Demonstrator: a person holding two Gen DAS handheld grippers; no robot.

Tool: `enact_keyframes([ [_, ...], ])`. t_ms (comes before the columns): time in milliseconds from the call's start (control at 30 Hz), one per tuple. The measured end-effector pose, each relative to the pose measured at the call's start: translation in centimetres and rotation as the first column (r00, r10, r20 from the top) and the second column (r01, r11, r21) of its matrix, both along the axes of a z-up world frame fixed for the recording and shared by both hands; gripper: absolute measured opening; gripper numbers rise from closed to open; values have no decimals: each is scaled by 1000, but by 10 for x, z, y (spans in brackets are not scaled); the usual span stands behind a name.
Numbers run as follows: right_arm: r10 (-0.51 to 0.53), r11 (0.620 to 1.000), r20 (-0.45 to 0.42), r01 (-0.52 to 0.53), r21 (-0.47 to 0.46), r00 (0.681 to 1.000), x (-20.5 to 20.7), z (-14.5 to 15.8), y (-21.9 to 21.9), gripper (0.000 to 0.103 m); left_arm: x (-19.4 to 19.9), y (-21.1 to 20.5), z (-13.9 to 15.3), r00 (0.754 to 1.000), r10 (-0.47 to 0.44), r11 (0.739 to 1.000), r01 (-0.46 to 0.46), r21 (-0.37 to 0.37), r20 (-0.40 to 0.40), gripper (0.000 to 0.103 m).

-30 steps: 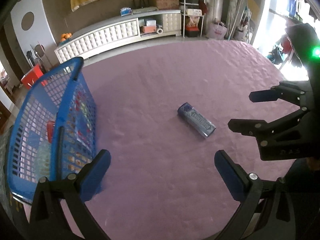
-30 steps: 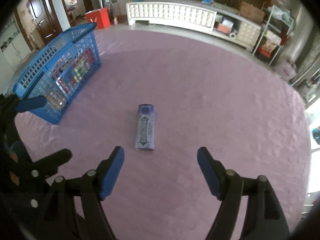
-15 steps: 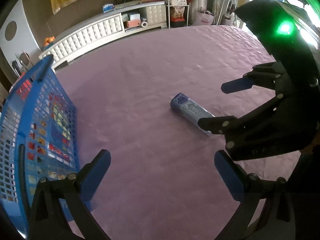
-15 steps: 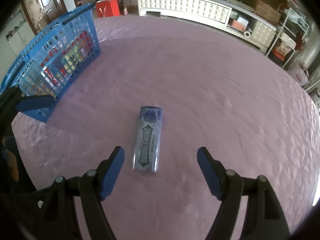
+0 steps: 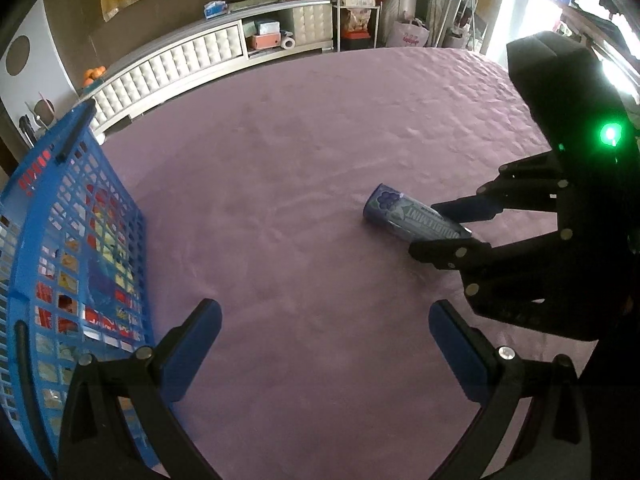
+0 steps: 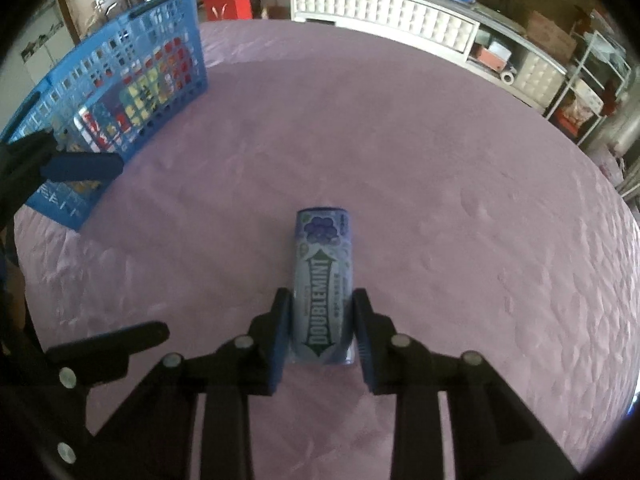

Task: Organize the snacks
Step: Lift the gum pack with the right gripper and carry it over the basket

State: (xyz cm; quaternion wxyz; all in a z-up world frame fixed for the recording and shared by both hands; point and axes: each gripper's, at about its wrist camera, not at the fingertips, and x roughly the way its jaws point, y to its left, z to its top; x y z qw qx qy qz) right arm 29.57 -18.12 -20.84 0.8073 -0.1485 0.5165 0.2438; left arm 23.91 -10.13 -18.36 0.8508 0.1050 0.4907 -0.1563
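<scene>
A purple Doublemint gum pack (image 6: 322,264) lies flat on the purple tablecloth (image 6: 400,140). My right gripper (image 6: 320,320) is closing on its near end, with both blue pads against its sides. In the left wrist view the same pack (image 5: 392,208) sits between the right gripper's (image 5: 430,228) black fingers. My left gripper (image 5: 324,312) hangs open over bare cloth with nothing between its fingers. A blue plastic basket (image 5: 80,240) with several snack packets inside stands just left of it. In the right wrist view that basket (image 6: 120,60) is at the far left.
A long white cabinet (image 5: 180,64) runs behind the round table, with a metal shelf rack (image 5: 352,0) beside it. A red box (image 6: 228,2) stands on the floor beyond the basket. The table edge curves away at the right, near a bright doorway.
The right gripper came down over the gum pack and its jaws went from wide apart to pressed on the pack's sides. The left gripper sank a little beside the basket.
</scene>
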Motion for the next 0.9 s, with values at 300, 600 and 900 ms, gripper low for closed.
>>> enact_keyframes([
  [300, -64, 997, 57, 62, 47, 996, -27, 45, -12, 35, -27, -1, 45, 996, 8, 1000, -7, -20, 91, 102],
  [600, -103, 990, 162, 85, 114, 981, -81, 120, -11, 35, -70, 22, 113, 975, 76, 995, -61, -78, 210, 102],
  [900, -60, 989, 237, 25, 146, 970, -126, 162, 17, 35, -113, 57, 166, 950, 110, 989, -74, -131, 293, 102],
])
